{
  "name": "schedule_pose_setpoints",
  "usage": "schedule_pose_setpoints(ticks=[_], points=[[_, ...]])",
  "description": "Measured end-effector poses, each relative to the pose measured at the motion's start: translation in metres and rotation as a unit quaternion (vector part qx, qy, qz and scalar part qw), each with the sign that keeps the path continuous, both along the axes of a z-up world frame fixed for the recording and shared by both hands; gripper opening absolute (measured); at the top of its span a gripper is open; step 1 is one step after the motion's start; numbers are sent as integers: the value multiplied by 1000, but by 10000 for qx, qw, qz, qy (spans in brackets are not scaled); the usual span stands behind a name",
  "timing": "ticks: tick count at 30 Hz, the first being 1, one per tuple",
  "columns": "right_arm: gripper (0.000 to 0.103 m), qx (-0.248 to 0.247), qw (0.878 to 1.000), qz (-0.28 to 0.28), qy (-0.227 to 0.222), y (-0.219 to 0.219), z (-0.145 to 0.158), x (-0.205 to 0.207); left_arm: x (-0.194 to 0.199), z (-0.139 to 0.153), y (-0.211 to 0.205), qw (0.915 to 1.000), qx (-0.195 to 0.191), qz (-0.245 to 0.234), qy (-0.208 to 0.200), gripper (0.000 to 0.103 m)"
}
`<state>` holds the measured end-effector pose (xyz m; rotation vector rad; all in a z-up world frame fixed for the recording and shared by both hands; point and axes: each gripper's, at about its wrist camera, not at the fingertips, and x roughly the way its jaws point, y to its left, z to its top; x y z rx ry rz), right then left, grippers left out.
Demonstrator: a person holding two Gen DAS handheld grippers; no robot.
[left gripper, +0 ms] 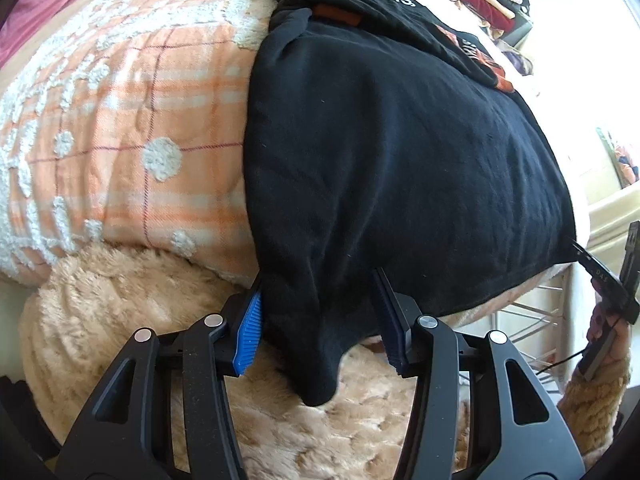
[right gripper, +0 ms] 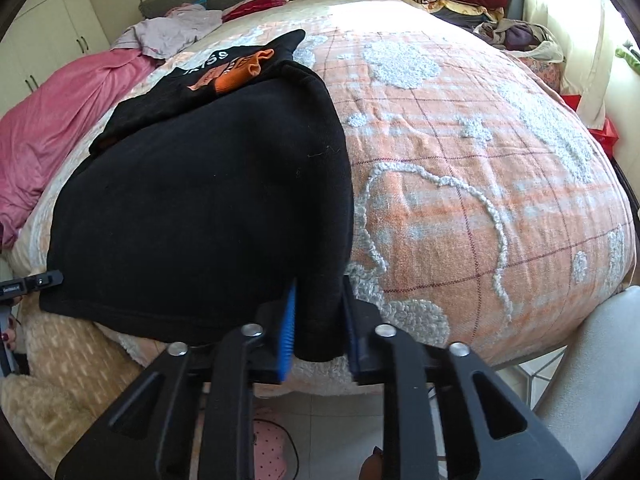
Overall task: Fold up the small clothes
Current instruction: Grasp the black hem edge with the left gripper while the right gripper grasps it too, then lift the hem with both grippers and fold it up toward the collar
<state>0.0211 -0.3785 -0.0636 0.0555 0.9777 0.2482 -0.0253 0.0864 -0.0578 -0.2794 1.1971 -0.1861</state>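
Two grippers: both at the near hem of the black garment.
Garment: spread on the orange plaid blanket, hem overhanging its near edge.
Left gripper: jaws apart, a hanging corner between them.
Right gripper: pads pinching the other corner.

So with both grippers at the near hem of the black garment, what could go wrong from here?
1. The left gripper stands wide around a hanging corner of the black garment; closing may catch only a thin bit that slips out.
2. The right gripper pinches a bunched corner, so lifting may carry the wrinkle into the fold.
3. The orange-trimmed sleeve lies loose on top and could slide off.
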Motion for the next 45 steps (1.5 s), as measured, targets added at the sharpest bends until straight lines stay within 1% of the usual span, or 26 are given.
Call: schedule_pose_setpoints(ticks=[2, 3, 4, 5, 6, 7, 9, 10, 17, 21, 25, 28, 34, 42, 45], points=[[9, 36, 10000, 47, -59, 2, 4, -1, -1, -1, -3, 10000, -77, -32, 26, 36], [9, 92, 9999, 40, -87, 3, 6, -1, -1, -1, -4, 9999, -82, -53, 38, 26], [9, 148, 9998, 31, -120, 3, 8, -2, -2, -3, -4, 9999, -121, -36, 61, 18], [9, 200, 9997, 22, -171, 3, 11, -3, -2, -4, -4, 9999, -102, -15, 81, 14], [9, 249, 9994, 14, -219, 2, 14, -4, -3, -4, -4, 9999, -68, -3, 89, 7], [9, 303, 9992, 4, -261, 1, 17, -4, -3, -4, -2, 9999, -100, 22, 81, 4], [9, 404, 9986, -30, -351, -1, 23, -5, -3, -1, 0, 9999, -153, 53, 30, 3], [9, 457, 9982, -59, -396, -3, 27, -5, -5, 3, 2, 9998, -179, 82, -58, 2], [9, 801, 9933, -243, -799, -9, 51, -7, -6, 44, 22, 9958, -539, 337, -651, 2], [9, 941, 9890, -337, -1089, -7, 68, -4, -3, 69, 30, 9921, -603, 419, -1021, 2], [9, 1047, 9852, -370, -1306, -4, 83, 3, 4, 85, 32, 9890, -628, 461, -1255, 2], [9, 1098, 9820, -406, -1479, -3, 94, 8, 11, 97, 33, 9868, -675, 507, -1381, 2], [9, 1240, 9746, -506, -1797, -5, 117, 23, 28, 115, 33, 9836, -624, 566, -1593, 2], [9, 1383, 9652, -510, -2158, -5, 142, 52, 53, 129, 43, 9793, -677, 751, -1755, 2], [9, 1336, 9639, -508, -2248, -2, 147, 64, 64, 135, 43, 9785, -636, 777, -1801, 2]])
